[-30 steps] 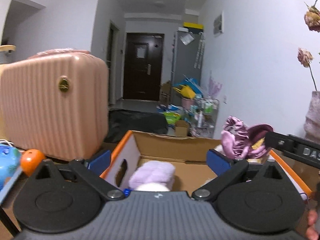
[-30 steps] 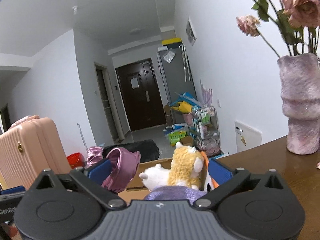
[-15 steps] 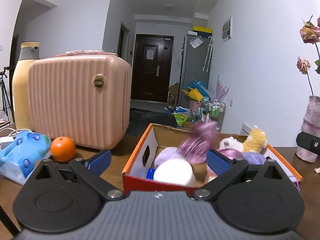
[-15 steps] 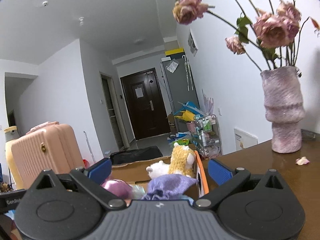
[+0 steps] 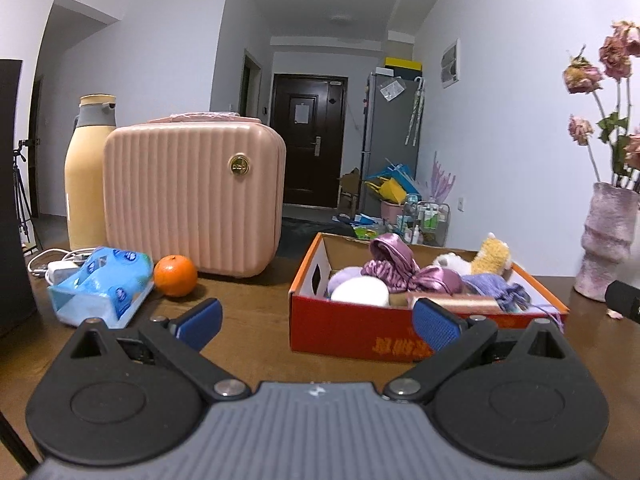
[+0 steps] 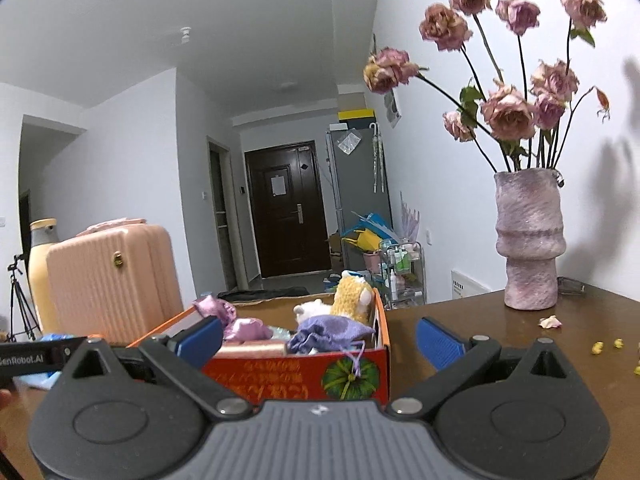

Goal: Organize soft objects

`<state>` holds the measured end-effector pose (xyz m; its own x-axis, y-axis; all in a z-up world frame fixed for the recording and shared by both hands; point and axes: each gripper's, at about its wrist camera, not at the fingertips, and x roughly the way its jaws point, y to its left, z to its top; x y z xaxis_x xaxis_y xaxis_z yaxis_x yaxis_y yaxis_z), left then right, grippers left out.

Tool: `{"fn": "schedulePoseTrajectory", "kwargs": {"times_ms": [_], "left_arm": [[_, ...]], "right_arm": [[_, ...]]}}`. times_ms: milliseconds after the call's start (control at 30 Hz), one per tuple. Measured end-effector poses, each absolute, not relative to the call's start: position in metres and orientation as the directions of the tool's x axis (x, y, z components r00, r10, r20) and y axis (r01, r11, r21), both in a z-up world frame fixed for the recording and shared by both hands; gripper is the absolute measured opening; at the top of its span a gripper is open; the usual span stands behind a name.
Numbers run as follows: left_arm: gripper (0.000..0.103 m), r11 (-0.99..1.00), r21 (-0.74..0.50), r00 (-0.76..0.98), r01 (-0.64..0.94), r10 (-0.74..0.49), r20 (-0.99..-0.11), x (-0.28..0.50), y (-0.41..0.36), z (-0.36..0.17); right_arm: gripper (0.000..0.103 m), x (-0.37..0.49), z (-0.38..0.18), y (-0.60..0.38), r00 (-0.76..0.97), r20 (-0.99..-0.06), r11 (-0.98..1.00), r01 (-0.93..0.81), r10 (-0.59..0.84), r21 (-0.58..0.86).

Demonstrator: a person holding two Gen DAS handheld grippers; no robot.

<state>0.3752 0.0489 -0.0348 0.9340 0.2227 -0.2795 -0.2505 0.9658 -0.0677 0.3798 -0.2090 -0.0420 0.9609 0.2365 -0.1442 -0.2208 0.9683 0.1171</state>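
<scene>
Left gripper (image 5: 316, 322) and right gripper (image 6: 318, 340) are both hanging spread and empty before the red cardboard box (image 5: 360, 332) holding soft toys.

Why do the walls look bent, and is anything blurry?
Fisheye lenses: in both wrist views the walls and ceiling curve and the corners go black. Left view: the box looks sharp. Right view: the vase casts soft shadows on the wall; nothing looks blurred.

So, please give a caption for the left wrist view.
Open left gripper facing an orange box filled with soft objects.
</scene>
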Motion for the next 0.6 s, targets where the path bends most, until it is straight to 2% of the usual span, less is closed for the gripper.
{"fn": "schedulePoseTrajectory", "kwargs": {"times_ms": [433,600], "left_arm": [[0.103,0.985,-0.026,0.956,-0.17,0.158,-0.248,0.267,0.03,-0.024],[0.103,0.991,-0.008,0.969,-0.133,0.129,-0.21,0.218,0.023,-0.02]], "right_arm": [[0.103,0.262,-0.034,-0.217,0.961,-0.142,0.97,-0.227,0.238,0.088],[0.103,0.216,-0.033,-0.226,0.959,-0.143,0.969,-0.236,0.244,0.071]]}}
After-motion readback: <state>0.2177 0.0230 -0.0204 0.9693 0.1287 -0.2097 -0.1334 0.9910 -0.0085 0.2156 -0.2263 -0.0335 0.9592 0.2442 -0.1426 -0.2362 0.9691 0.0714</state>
